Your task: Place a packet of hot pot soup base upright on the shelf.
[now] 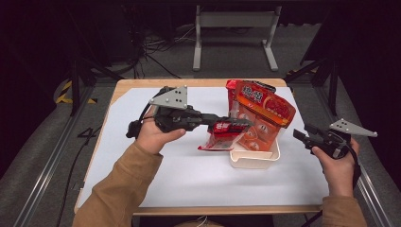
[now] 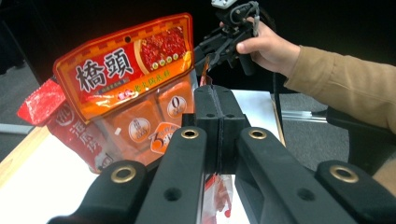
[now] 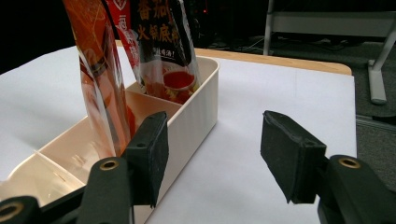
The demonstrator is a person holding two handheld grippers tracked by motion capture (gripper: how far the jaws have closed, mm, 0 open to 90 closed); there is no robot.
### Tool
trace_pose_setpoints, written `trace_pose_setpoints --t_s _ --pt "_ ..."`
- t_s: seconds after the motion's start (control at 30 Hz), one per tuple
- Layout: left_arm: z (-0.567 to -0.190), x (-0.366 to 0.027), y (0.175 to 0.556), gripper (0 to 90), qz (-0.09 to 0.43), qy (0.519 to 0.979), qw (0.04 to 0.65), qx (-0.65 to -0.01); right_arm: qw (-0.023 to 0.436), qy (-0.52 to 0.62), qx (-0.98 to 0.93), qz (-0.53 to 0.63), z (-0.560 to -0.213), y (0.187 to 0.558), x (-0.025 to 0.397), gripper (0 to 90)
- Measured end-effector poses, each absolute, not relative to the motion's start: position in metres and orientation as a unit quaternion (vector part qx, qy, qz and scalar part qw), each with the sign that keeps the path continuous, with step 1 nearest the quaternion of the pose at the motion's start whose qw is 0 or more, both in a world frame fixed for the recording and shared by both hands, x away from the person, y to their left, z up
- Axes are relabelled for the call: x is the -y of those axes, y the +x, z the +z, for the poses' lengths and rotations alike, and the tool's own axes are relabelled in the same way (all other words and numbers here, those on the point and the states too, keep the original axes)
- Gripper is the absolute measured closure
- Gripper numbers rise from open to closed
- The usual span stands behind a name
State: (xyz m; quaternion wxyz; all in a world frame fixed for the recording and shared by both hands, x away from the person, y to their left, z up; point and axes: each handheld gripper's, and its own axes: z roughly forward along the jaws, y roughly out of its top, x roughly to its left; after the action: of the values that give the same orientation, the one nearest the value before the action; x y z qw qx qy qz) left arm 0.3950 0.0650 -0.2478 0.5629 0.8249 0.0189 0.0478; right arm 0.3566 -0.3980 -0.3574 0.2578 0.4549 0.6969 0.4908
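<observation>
Left gripper (image 1: pixel 235 125): jaws closed on a small red sachet (image 1: pixel 222 135), pinched at its top edge; in the left gripper view the pads meet flat with the foil hanging below them. The sachet hangs just left of the cream bin (image 1: pixel 255 158), its lower corner over the white sheet (image 1: pixel 142 165), not yet in a compartment.

Judgement: the step is filing this sachet into the bin beside the 2 packs standing there, the orange pack (image 1: pixel 265 111) and the red pack (image 3: pixel 163 56). To do it well, carry it over the near wall, keep it vertical, lower it into a free compartment before loosening the grip. The orange pack leans toward the sachet and could tip if brushed.

Right gripper (image 1: pixel 302 137): jaws wide, holding nothing, hovering just right of the bin. Its own view has 1 pad (image 3: pixel 152 156) over the bin's rim, so it is placed to steady the bin.

Left hand (image 1: pixel 156 135) holds its gripper level, pointing right, forearm angled in from the near edge. Right hand (image 1: pixel 338 163) sits upright near the table's right edge, gripper pointing left.
</observation>
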Motion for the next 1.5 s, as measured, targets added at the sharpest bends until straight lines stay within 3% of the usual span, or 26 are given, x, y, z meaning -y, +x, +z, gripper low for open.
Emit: trace_pose_setpoints --t_s 1.5 --pt "-0.259 0.022 0.409 90.0 0.058 0.825 0.562 0.003 0.258 0.455 -0.685 0.507 -0.354 0.361 0.411 41.9"
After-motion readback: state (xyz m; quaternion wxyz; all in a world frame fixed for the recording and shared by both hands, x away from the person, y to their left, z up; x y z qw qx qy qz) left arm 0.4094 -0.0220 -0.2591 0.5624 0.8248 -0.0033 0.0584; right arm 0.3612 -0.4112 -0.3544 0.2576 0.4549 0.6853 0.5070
